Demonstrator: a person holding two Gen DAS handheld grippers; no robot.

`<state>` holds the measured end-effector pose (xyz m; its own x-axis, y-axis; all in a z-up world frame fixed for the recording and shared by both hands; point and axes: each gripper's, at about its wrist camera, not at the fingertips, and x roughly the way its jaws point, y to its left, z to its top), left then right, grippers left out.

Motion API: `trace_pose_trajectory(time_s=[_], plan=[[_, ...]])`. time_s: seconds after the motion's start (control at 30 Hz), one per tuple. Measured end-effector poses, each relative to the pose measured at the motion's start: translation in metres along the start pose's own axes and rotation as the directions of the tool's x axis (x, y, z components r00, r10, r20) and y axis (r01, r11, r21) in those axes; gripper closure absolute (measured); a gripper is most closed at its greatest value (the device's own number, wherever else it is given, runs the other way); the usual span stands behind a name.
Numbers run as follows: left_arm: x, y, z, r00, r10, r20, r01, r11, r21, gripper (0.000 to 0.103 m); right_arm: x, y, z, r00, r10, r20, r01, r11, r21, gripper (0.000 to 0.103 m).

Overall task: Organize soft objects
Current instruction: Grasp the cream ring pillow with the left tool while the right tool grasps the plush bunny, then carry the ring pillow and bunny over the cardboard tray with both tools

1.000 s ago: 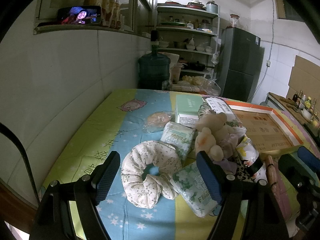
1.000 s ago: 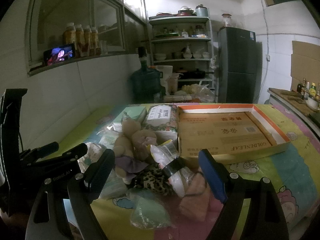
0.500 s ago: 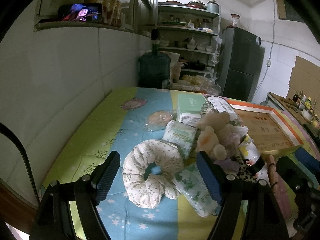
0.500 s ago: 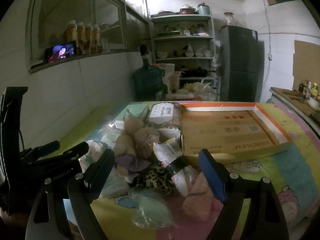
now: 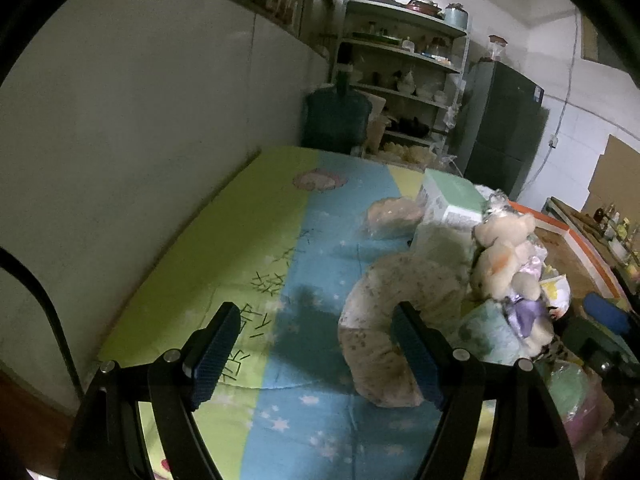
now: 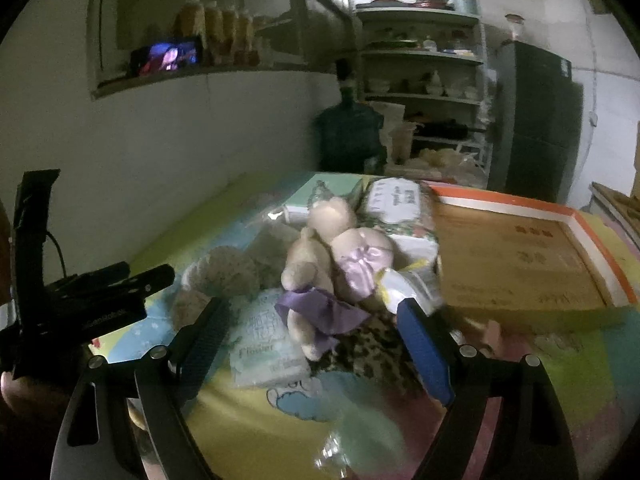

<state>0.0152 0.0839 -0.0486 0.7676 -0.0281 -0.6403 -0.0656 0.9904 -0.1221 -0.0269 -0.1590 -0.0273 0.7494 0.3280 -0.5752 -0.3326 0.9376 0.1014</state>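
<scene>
The left hand-held gripper (image 5: pixel 316 350) stands open; the floral ring-shaped fabric cushion (image 5: pixel 394 300) lies beside its right finger. The right hand-held gripper (image 6: pixel 310 338) stands open, with the cream plush bear (image 6: pixel 320 256) ahead between its fingers.

Bench cover (image 5: pixel 280 240): lime-green, sky-blue and yellow bands, white stars, dark printed characters, pink cartoon patch. Ring cushion (image 5: pixel 384 320) cream with tiny floral print; plush bears (image 6: pixel 332 248) beige, one with lilac satin bow, one with purple ribbon; leopard-print cloth (image 6: pixel 372 352) under them; tissue pack (image 6: pixel 264 344) pale green-white. Cardboard tray (image 6: pixel 520 256) brown with orange-and-white rim; jaw pads dark blue on black frames.
</scene>
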Motion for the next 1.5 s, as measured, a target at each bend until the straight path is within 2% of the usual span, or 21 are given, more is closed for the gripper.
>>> trace_pose_trajectory(time_s=[0.13, 0.2, 0.27, 0.4, 0.47, 0.53, 0.57, 0.6, 0.63, 0.67, 0.7, 0.73, 0.77, 0.97, 1.17, 1.5], plan=[[0.015, -0.002, 0.000, 0.999, -0.033, -0.029, 0.034, 0.999, 0.015, 0.024, 0.018, 0.002, 0.003, 0.999, 0.009, -0.036, -0.009, 1.000, -0.002, 0.021], [0.024, -0.004, 0.001, 0.998, -0.048, -0.041, 0.049, 0.999, 0.022, 0.024, 0.025, 0.000, 0.004, 0.999, 0.013, -0.051, -0.013, 1.000, 0.007, 0.030], [0.033, -0.008, 0.003, 0.997, -0.061, -0.054, 0.063, 0.997, 0.032, 0.024, 0.032, -0.003, 0.005, 0.998, 0.020, -0.066, -0.019, 1.000, 0.021, 0.035], [0.046, -0.011, 0.003, 0.993, -0.090, -0.080, 0.093, 0.995, 0.034, 0.025, 0.041, -0.004, 0.008, 0.997, 0.021, -0.079, -0.019, 0.999, 0.025, 0.037], [0.049, -0.011, 0.002, 0.990, -0.102, -0.093, 0.105, 0.994, 0.032, 0.031, 0.045, -0.005, 0.009, 0.996, 0.021, -0.086, -0.019, 0.999, 0.026, 0.039], [0.053, -0.011, 0.001, 0.988, -0.110, -0.105, 0.114, 0.993, 0.035, 0.034, 0.051, -0.006, 0.009, 0.994, 0.027, -0.102, -0.024, 0.999, 0.032, 0.045], [0.053, -0.013, 0.001, 0.988, -0.120, -0.102, 0.125, 0.991, 0.043, 0.044, 0.054, -0.007, 0.009, 0.993, 0.030, -0.112, -0.027, 0.999, 0.034, 0.051], [0.054, -0.014, 0.001, 0.987, -0.125, -0.103, 0.131, 0.990, 0.054, 0.049, 0.058, -0.008, 0.009, 0.992, 0.029, -0.124, -0.025, 0.999, 0.038, 0.057], [0.055, -0.014, 0.001, 0.987, -0.122, -0.100, 0.128, 0.990, 0.065, 0.062, 0.060, -0.009, 0.009, 0.991, 0.024, -0.132, -0.019, 0.999, 0.043, 0.060], [0.055, -0.015, 0.000, 0.988, -0.119, -0.101, 0.127, 0.989, 0.073, 0.070, 0.061, -0.011, 0.009, 0.990, 0.022, -0.137, -0.016, 0.999, 0.049, 0.065], [0.055, -0.016, 0.000, 0.988, -0.122, -0.096, 0.130, 0.988, 0.079, 0.075, 0.062, -0.013, 0.009, 0.990, 0.026, -0.140, -0.018, 0.998, 0.060, 0.068], [0.055, -0.013, 0.000, 0.985, -0.142, -0.100, 0.150, 0.986, 0.072, 0.088, 0.062, -0.016, 0.008, 0.990, 0.035, -0.140, -0.024, 0.997, 0.076, 0.068], [0.056, -0.012, -0.001, 0.981, -0.162, -0.109, 0.169, 0.984, 0.059, 0.089, 0.061, -0.019, 0.008, 0.990, 0.045, -0.135, -0.033, 0.995, 0.090, 0.069], [0.042, -0.005, 0.003, 0.984, -0.169, -0.055, 0.171, 0.985, 0.030, 0.092, 0.045, -0.027, 0.012, 0.995, 0.053, -0.079, -0.045, 0.994, 0.102, 0.071], [0.015, -0.003, 0.010, 0.989, -0.148, 0.021, 0.147, 0.988, 0.044, 0.092, 0.022, -0.027, 0.017, 0.997, 0.073, -0.020, -0.071, 0.993, 0.099, 0.072], [-0.025, -0.019, 0.028, 0.978, -0.171, 0.116, 0.160, 0.983, 0.094, 0.092, -0.016, -0.022, 0.026, 0.993, 0.088, 0.079, -0.095, 0.992, 0.079, 0.072]])
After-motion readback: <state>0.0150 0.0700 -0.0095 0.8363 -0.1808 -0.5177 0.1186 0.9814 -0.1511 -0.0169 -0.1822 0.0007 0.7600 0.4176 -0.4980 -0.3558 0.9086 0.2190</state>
